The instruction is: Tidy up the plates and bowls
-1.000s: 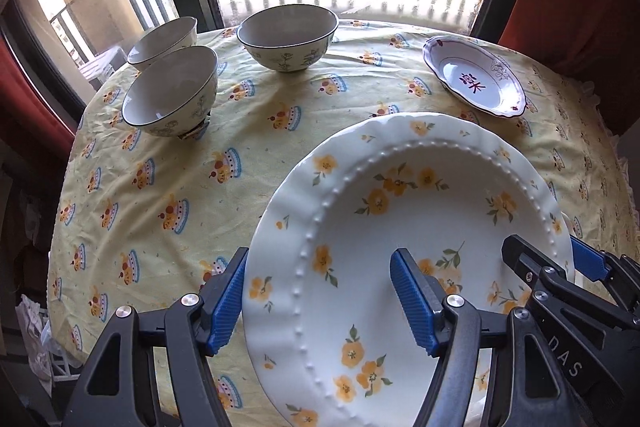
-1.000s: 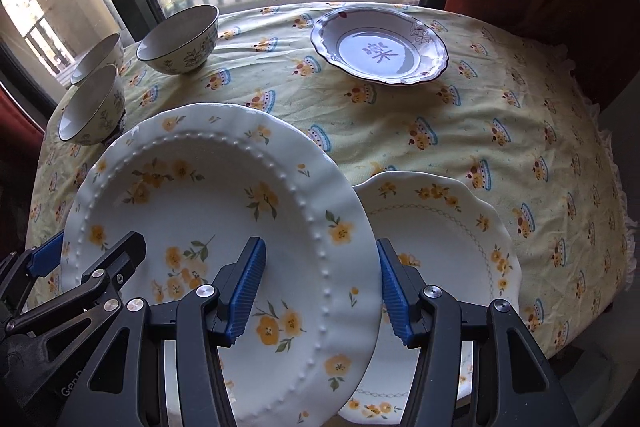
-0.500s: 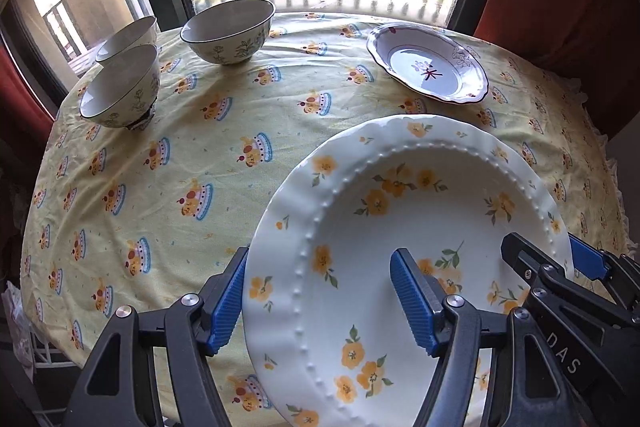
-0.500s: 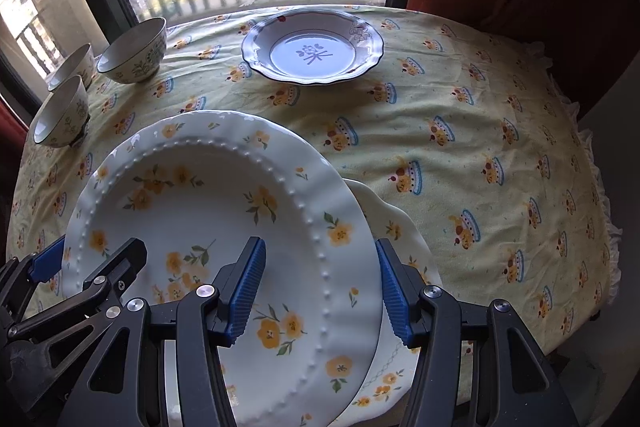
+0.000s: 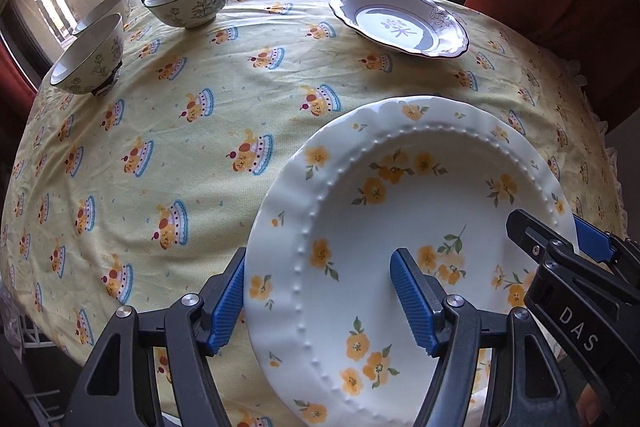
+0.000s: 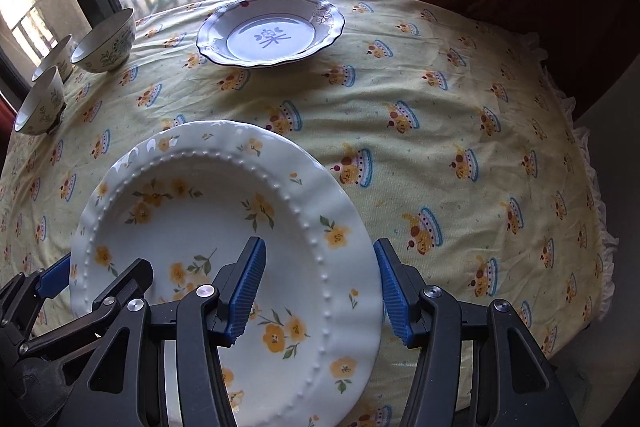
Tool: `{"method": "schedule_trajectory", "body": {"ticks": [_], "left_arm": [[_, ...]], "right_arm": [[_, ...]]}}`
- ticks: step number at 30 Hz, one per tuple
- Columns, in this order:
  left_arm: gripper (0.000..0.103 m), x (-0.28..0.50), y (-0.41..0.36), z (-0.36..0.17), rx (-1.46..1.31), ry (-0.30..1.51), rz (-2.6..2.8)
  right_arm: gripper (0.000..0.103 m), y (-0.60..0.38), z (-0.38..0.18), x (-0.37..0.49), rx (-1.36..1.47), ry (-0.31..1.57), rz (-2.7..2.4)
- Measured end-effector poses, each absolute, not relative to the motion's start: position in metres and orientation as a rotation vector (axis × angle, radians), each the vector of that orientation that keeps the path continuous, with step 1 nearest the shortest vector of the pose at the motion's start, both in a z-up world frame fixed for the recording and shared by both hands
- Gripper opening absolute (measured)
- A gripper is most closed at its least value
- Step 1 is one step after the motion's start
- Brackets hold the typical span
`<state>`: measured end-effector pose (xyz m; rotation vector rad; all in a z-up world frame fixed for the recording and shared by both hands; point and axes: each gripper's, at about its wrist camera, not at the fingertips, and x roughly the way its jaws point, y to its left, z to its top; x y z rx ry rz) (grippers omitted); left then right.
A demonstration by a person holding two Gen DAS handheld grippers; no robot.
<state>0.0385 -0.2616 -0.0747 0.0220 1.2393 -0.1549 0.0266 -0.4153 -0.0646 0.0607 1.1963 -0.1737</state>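
Both tools carry the flowered plate (image 5: 420, 227) above the desk (image 5: 200, 147)

Left tool (image 5: 316, 301) and right tool (image 6: 320, 287) each straddle one plate edge, half open; the blue-rimmed plate (image 6: 272, 31) lies far ahead

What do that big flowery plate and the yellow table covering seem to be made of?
The big flowery plate looks like glazed ceramic, perhaps porcelain: glossy white with window glare along its beaded, scalloped rim and printed yellow blossoms. The yellow table covering looks like soft woven fabric, likely cotton: matte, creased, printed with cakes, and frilled where it drapes off the edge.
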Motion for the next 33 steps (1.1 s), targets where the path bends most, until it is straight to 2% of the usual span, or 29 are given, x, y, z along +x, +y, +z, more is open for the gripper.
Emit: {"method": "schedule_trajectory", "body": {"ticks": [20, 33], "left_arm": [[0.07, 0.035, -0.286, -0.098, 0.039, 1.297, -0.156], [0.079, 0.034, -0.299, -0.099, 0.145, 1.274, -0.108]], "right_arm": [[0.058, -0.442, -0.083, 0.024, 0.078, 1.238, -0.188], [0.052, -0.447, -0.084, 0.02, 0.097, 1.219, -0.202]]}}
